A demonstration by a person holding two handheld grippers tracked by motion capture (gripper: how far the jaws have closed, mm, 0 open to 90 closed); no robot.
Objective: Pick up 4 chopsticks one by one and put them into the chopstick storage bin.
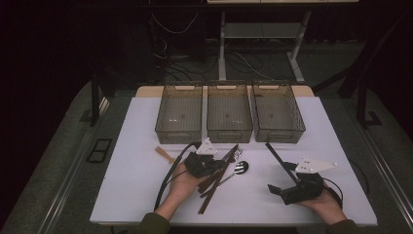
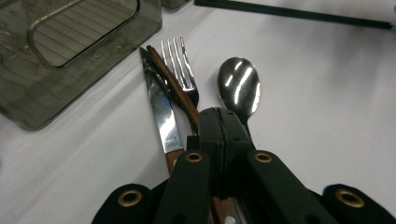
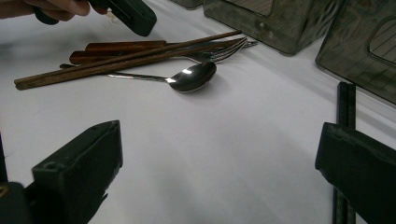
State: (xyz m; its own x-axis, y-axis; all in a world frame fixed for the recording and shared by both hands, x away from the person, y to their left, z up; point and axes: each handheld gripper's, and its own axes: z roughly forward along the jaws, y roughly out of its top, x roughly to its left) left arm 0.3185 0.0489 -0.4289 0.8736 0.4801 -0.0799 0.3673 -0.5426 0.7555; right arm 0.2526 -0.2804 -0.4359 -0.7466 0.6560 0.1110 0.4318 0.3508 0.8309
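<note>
Bench (image 1: pixel 146 195) surface, covered white, carries everything: three smoky plastic bins (image 1: pixel 229 117) in a row at the far edge, and nearer the person a loose bundle of cutlery.

Left gripper (image 1: pixel 207 167) sits over that bundle with its fingers (image 2: pixel 219 140) pressed together; whether they pinch anything between them I cannot tell, since they hide the spot below. Right gripper (image 1: pixel 282 190) rests well apart at the near right, its fingers (image 3: pixel 79 163) spread wide and empty, just beside a pair of black chopsticks (image 1: pixel 278 158).

The bundle lies centre-front, just short of the middle bin. Brown chopsticks (image 3: pixel 116 63) are longest, running diagonally from near-left toward far-right, their tips toward the bins. The knife (image 2: pixel 161 112), wooden-handled, lies along the same line with its blade tip pointing at the bins, touching the chopstick beside it. The fork (image 2: pixel 180 65) points its tines the same way. The spoon (image 2: pixel 239 84) lies just to the right, bowl up and away from the person.

Risk, as I judge it: the pieces lie touching and overlapping, so a lift of one could drag or roll its neighbours, and a thin round chopstick or slick steel handle could slip from the fingers.
</note>
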